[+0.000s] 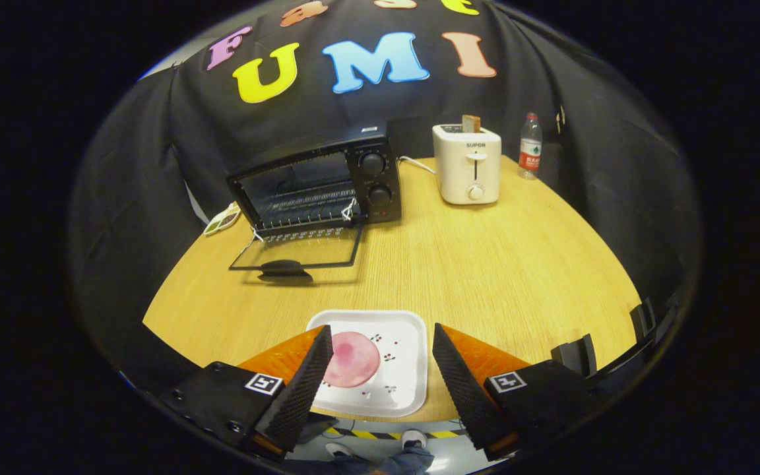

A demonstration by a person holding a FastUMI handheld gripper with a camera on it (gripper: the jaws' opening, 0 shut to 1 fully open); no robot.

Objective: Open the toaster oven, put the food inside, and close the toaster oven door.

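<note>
1. I see my gripper (380,369) with its fingers spread wide and gripping nothing; the pink round food slice (351,359) lies on the white square plate (406,389) between them, tucked against the left finger.
2. The toaster oven (317,181) stands beyond on the wooden surface (485,264), its glass door (301,251) already folded down flat.
3. Risk: the slice looks thin and flat, so I judge the fingers may skid over it or shove the plate off the near edge.
4. Risk: carrying it in, I could clip the lowered door or its handle (282,268).
</note>
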